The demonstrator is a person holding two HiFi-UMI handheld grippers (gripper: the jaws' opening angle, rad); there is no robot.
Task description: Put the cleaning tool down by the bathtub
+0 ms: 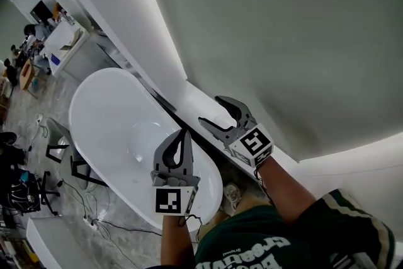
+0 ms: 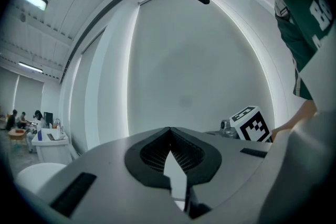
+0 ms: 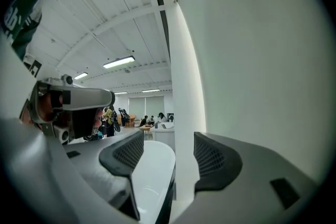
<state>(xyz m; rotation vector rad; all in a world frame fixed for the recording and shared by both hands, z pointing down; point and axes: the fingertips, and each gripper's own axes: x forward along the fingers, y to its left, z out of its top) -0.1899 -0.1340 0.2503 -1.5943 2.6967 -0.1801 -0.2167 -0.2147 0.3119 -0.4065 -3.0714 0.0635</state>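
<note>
The left gripper [image 1: 184, 135] and the right gripper [image 1: 213, 111] are both held up in the air over the near end of the big white oval bathtub [image 1: 107, 104].

In the left gripper view, the left gripper [image 2: 169, 131] has its fingers pressed together at the tips, and nothing is between them. In the right gripper view, the right gripper [image 3: 168, 149] has its fingers spread wide apart. Only the bathtub [image 3: 152, 165] shows through the gap, so it holds nothing too.

The cleaning tool is not in any view. It is not in a gripper, not in the tub, and not on the bit of grey floor [image 1: 28, 113] that shows. I cannot tell if it is already down or not picked up yet.

To do this step well, I think the first job is to find the tool. If it has to be carried, hold it tight with one gripper and bring it low beside the tub, not inside it. A good spot looks like the floor just beside the tub wall, away from the black cables [image 1: 94, 218] lying there. The narrow white ledge [image 1: 196, 99] along the wall looks easy to slip off. Open the fingers only when the tool rests on something, so it does not drop and bang.
</note>
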